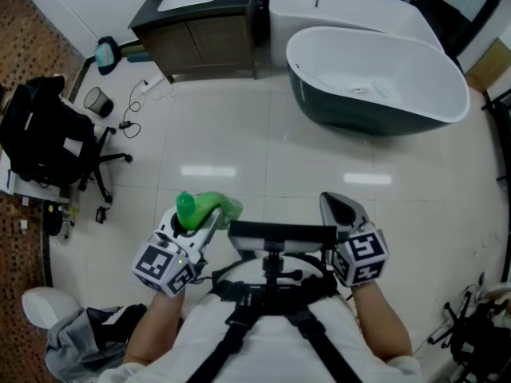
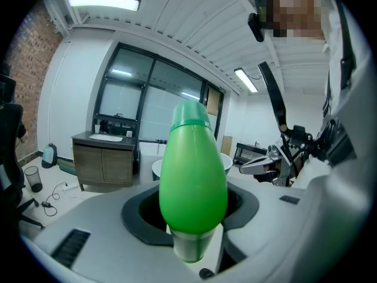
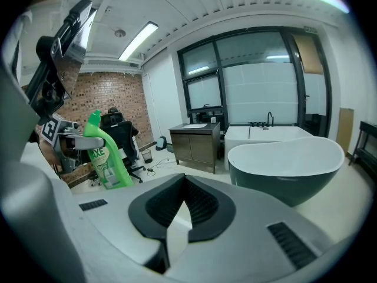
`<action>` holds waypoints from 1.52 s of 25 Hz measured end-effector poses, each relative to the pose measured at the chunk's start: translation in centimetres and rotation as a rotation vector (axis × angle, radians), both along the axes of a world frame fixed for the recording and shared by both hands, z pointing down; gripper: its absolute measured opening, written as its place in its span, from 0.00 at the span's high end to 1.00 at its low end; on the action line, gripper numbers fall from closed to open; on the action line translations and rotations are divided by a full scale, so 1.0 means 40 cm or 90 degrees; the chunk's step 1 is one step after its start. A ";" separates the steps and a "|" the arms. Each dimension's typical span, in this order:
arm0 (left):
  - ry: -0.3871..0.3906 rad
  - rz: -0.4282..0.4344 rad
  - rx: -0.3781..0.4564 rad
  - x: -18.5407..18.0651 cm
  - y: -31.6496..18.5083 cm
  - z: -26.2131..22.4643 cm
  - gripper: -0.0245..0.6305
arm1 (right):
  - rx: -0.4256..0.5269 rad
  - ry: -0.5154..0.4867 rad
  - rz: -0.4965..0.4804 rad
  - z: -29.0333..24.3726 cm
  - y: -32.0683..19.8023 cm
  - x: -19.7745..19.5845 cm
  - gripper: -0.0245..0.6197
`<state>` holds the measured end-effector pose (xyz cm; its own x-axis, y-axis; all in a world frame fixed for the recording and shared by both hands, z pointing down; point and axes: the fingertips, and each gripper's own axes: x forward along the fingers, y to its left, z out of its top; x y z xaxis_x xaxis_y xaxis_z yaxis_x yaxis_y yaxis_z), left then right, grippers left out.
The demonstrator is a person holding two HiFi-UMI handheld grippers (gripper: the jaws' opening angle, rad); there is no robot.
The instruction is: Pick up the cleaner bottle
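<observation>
Glossy tiled bathroom floor below: my left gripper clamps the green plastic cleaner bottle, pickup looks done; right gripper closed, empty; next, I'd hold steady

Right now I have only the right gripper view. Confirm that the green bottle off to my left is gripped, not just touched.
Observer: Gripped. In the left gripper view the green bottle stands in the gap, both jaws of the left hand-held gripper pressed on it.
Operator: Give me what's below it.
Observer: From the head view, only floor tiles; it rests on nothing.
Operator: Place my gripper against it.
Observer: The right hand-held gripper sits apart to its right, a black bar between them.
</observation>
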<state>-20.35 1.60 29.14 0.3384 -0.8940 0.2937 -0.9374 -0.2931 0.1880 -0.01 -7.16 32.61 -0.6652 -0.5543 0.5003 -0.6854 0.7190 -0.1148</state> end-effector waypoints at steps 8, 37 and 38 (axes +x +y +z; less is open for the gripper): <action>0.000 -0.001 -0.002 -0.003 -0.004 0.001 0.71 | -0.002 -0.004 -0.001 -0.007 -0.014 -0.006 0.95; 0.003 -0.004 -0.005 -0.020 -0.018 -0.002 0.71 | -0.001 0.006 -0.034 -0.004 -0.019 -0.040 0.95; 0.002 -0.004 -0.005 -0.020 -0.019 -0.003 0.71 | -0.001 0.006 -0.035 -0.004 -0.019 -0.041 0.95</action>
<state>-21.16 0.82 29.04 0.3333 -0.8941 0.2991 -0.9387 -0.2851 0.1937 -1.65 -7.93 32.46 -0.6894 -0.5167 0.5077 -0.6464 0.7551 -0.1093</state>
